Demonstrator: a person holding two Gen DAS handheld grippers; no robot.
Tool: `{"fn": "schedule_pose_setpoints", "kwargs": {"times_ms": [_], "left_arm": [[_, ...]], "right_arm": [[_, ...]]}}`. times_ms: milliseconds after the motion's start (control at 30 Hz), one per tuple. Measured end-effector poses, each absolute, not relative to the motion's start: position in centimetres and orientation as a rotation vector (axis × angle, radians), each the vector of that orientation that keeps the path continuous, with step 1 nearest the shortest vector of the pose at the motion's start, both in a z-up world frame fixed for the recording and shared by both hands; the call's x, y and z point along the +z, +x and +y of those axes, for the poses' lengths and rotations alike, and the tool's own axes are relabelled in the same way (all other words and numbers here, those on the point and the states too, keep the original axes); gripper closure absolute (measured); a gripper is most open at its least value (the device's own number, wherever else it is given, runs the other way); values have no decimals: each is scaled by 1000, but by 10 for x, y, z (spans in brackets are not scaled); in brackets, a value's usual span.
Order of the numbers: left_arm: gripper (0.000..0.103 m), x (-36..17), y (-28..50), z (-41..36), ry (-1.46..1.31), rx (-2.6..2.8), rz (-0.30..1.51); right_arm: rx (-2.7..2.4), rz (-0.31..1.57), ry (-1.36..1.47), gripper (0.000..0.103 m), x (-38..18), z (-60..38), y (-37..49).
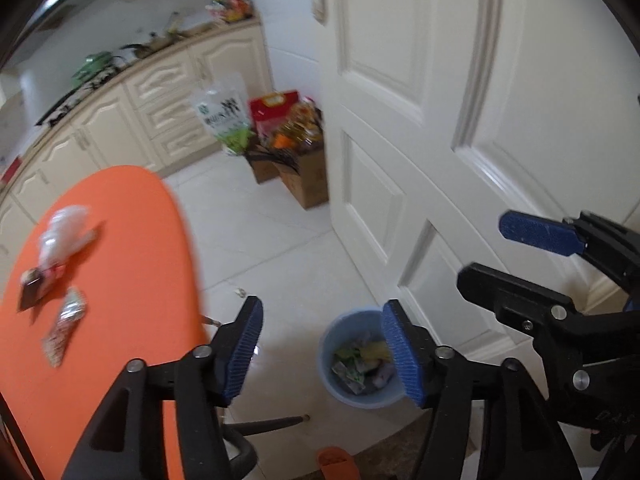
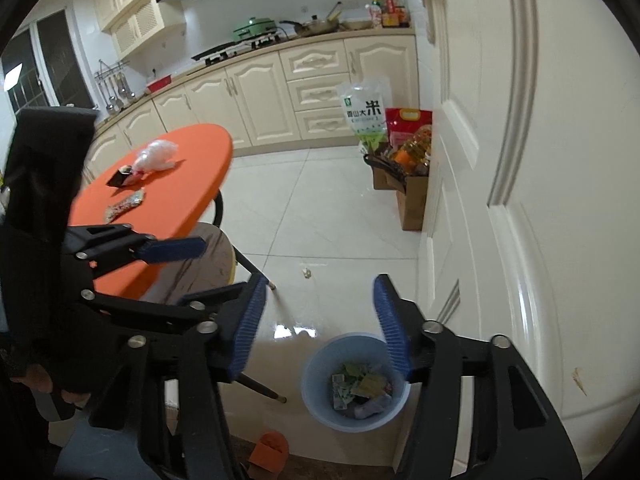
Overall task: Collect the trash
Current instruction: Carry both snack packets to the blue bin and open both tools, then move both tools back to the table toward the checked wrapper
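Observation:
A light blue bin [image 1: 360,392] with several wrappers inside stands on the floor by the white door; it also shows in the right wrist view [image 2: 320,408]. My left gripper [image 1: 322,350] is open and empty above the floor, left of the bin. My right gripper [image 2: 320,328] is open and empty above the bin. On the orange round table [image 1: 128,248] lie a crumpled clear plastic bag [image 1: 66,232], a dark packet [image 1: 32,292] and a long patterned wrapper [image 1: 64,326]. The right wrist view shows the table [image 2: 192,160], bag [image 2: 154,156], packet [image 2: 120,178] and wrapper [image 2: 124,204].
A white panelled door [image 2: 520,160] fills the right. Cardboard boxes with a rice bag and bottles [image 2: 400,160] stand against it. Cream kitchen cabinets [image 2: 260,96] run along the back. A small scrap [image 2: 306,272] lies on the tiled floor. An orange slipper [image 2: 272,450] lies near me.

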State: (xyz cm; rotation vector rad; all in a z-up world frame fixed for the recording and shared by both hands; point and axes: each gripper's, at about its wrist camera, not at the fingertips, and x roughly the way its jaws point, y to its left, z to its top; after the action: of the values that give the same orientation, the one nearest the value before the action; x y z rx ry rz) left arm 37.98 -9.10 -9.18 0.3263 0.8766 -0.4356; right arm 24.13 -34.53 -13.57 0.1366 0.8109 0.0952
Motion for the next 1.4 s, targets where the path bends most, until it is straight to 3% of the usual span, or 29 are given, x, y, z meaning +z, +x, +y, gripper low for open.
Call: {"fn": "schedule_pose_setpoints", "kwargs": {"times_ms": [67,167,267,367,600,1000,1267,1400], "left_arm": [[43,-84,373,-75,312,-398,852],[38,-70,365,-43,278,-358,824],[34,-62,359,-9,271,-308,791],[34,-57,354,28,244,-262,782],[30,-63,358,98,242,-214,778],[30,-91,435,138,212,-255,872],[44,-103,465,145,171,-245,883],[73,-103,464,141,149,-309,892]], "right_arm": [[113,801,136,44,-129,-336,242],[143,784,127,29,-117,-313,246],[192,771,118,27,-108,-286,253],[221,765,102,15,-101,-257,263],[309,789,85,14,-104,-198,293],[363,848,71,10,-135,-156,351],[353,859,84,10,-144,-161,375],[341,859,87,10,-144,-162,387]]}}
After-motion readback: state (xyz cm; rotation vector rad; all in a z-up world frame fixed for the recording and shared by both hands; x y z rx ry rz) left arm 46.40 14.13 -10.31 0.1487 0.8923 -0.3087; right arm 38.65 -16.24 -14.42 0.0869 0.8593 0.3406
